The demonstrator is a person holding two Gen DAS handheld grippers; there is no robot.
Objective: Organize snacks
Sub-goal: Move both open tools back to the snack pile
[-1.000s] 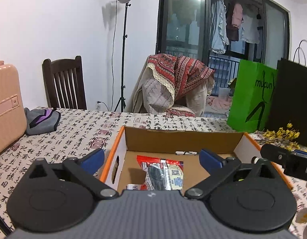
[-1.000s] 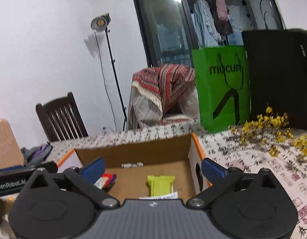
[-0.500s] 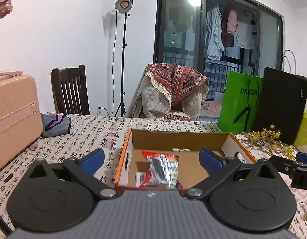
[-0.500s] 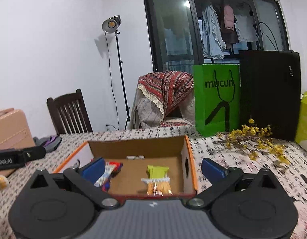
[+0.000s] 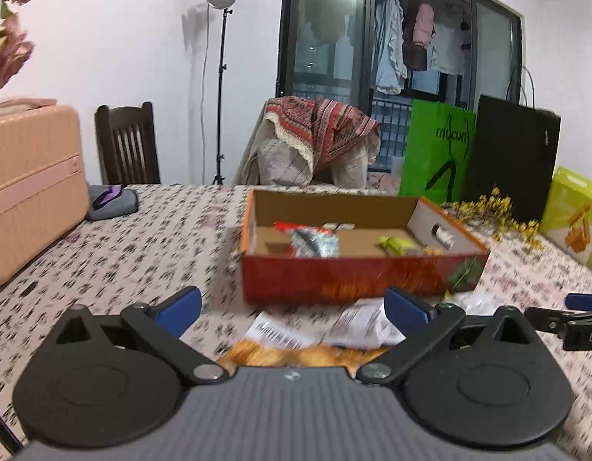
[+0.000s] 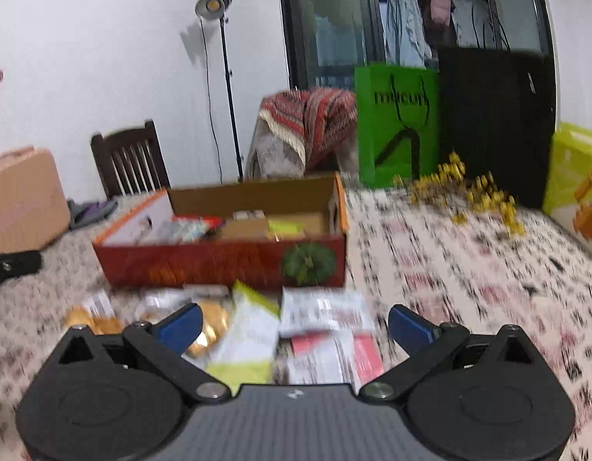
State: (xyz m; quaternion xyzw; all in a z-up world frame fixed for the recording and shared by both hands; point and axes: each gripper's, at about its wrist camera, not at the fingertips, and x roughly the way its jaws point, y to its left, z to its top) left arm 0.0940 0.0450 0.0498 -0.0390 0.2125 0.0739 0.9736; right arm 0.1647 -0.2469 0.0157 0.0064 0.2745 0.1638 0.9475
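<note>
An open red cardboard box (image 5: pixel 357 274) (image 6: pixel 223 263) sits on the patterned tablecloth, holding a red-and-silver snack pack (image 5: pixel 313 240) and a yellow-green pack (image 5: pixel 397 245). In front of the box lie several loose snack packets: an orange-and-white one (image 5: pixel 296 345) by my left gripper, a green-and-white one (image 6: pixel 249 334) and a red-and-white one (image 6: pixel 334 330) by my right. My left gripper (image 5: pixel 292 309) is open and empty, above the loose packets. My right gripper (image 6: pixel 294 324) is open and empty too. The right gripper's tip (image 5: pixel 580 319) shows at the left wrist view's right edge.
A pink suitcase (image 5: pixel 30 184) stands at the table's left, with a grey pouch (image 5: pixel 111 201) beside it. Green (image 5: pixel 436 153) and black (image 5: pixel 514 157) paper bags, yellow flowers (image 5: pixel 495 213) and a yellow-green carton (image 5: pixel 572 211) line the far right. Chairs stand behind the table.
Both grippers have pulled back from over the box towards the near side of the table. The box now looks farther off and the loose packets in front of it have come into view.
</note>
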